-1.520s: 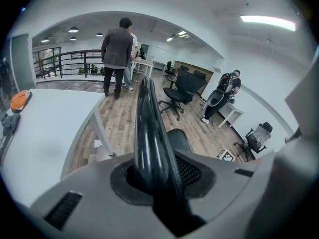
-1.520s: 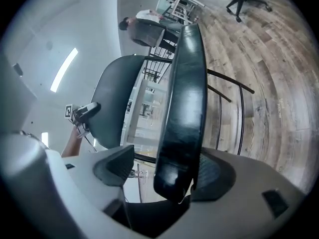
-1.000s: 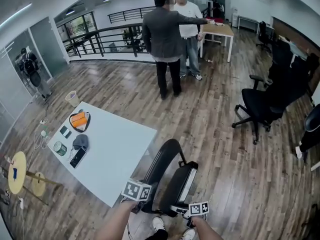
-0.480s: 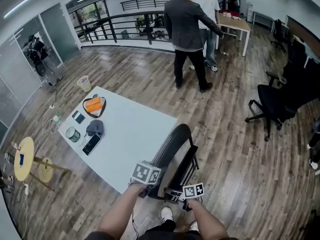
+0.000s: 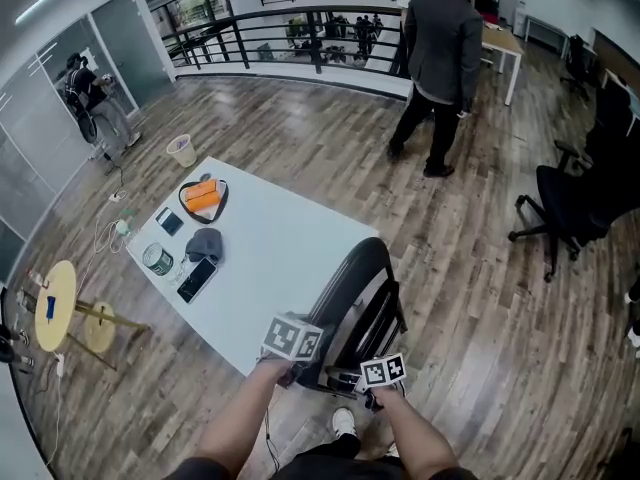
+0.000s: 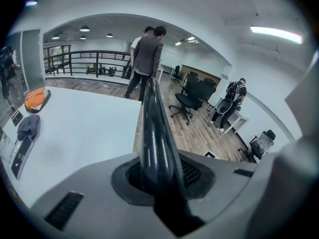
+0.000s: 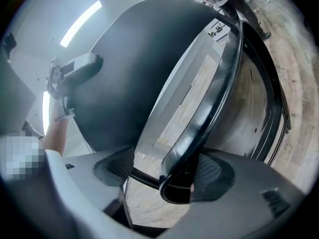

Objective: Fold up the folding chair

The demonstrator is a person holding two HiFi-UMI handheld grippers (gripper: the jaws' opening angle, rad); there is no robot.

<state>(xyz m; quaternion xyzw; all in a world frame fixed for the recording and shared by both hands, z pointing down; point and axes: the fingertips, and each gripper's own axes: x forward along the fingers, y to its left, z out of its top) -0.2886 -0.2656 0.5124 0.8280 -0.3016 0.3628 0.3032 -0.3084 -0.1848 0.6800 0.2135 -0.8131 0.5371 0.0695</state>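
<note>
black folding chair [image 5: 352, 290] with a glossy tube frame stands on the wood plank floor [image 5: 300, 138], right against the near corner of a white rectangular table [image 5: 270, 253]. its seat and back are drawn close together, almost flat.

my left claw [image 5: 296, 368] has the frame's edge tube between its jaws. they are closing on it, and in the left gripper view the pads press both sides of the tube. my right claw [image 5: 376, 388] is at the chair's right side with its jaws apart. the curved black rim of the chair lies against one pad, and a gap beside the other pad shows floor. my bare forearms [image 5: 245, 418] reach in from the bottom edge.

on the table's far end sit an orange bundle in a dark tray [image 5: 203, 198], a grey cap [image 5: 204, 245], a black phone [image 5: 197, 280] and a round tin [image 5: 157, 259].

a person in a grey jacket [image 5: 440, 48] stands well beyond the table, near a black railing [image 5: 300, 43]. a black office chair on wheels [image 5: 580, 203] is off to the right.
</note>
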